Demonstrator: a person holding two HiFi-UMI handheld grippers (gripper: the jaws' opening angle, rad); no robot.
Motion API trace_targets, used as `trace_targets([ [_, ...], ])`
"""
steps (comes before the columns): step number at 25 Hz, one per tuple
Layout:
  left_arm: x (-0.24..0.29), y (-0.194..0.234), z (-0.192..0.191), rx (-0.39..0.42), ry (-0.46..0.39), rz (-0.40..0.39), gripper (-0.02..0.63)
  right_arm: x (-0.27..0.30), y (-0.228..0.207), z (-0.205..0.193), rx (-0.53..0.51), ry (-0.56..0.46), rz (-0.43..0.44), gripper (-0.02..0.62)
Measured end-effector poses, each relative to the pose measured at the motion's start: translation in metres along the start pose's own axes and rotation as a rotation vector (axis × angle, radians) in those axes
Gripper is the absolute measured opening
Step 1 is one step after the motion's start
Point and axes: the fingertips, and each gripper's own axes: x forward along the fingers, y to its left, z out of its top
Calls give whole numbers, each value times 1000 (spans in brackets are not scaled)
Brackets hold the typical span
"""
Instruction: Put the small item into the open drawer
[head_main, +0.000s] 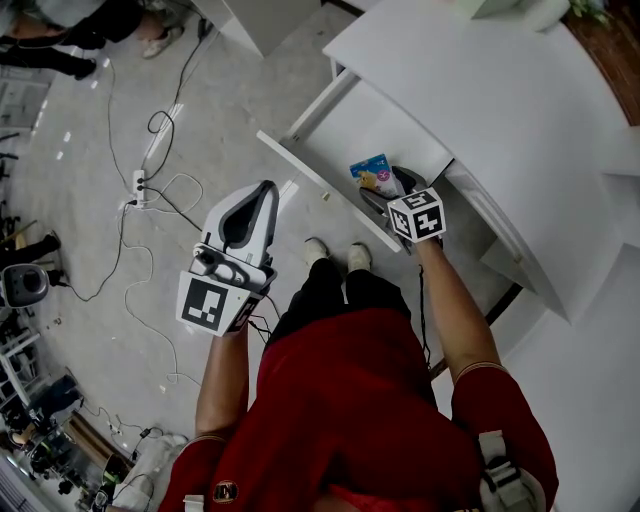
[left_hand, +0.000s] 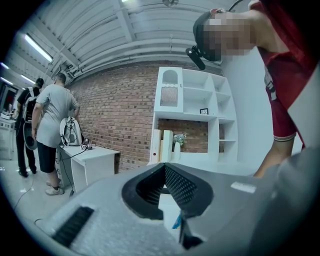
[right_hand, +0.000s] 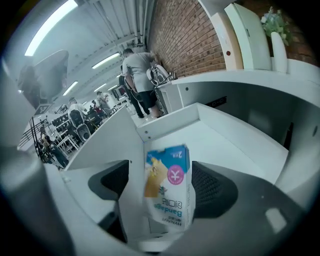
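right gripper (head_main: 385, 190) at 1 o'clock in head view, over the open white drawer (head_main: 310, 170). jaws wide; small blue bandage box (head_main: 372, 172) between them, blurred, a gap showing on one side. left gripper (head_main: 262, 190) at its 9 o'clock, well apart, jaws nearly together, empty, above the cabled floor (head_main: 90, 130).

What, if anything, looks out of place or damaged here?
Nothing is damaged or spilled. The bandage box sits slightly tilted and blurred between the jaws of the right gripper, above the open drawer; whether it is gripped is unclear. Loose cables trail across the floor.
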Motion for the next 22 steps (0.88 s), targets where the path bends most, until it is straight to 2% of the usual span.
trace_targets([
  [4, 5, 2, -2, -3, 2, -6, 0, 3, -4, -5, 9, 37, -10, 417],
  [7, 9, 3, -4, -7, 4, -11, 0, 0, -8, 1, -32, 17, -34, 397],
  [13, 15, 1, -2, -13, -4, -32, 0, -16, -8, 30, -137, -41, -74, 292],
  [22, 23, -13, 3, -6, -20, -84, 0, -60, 5, 75, -281, -140, -155, 82],
])
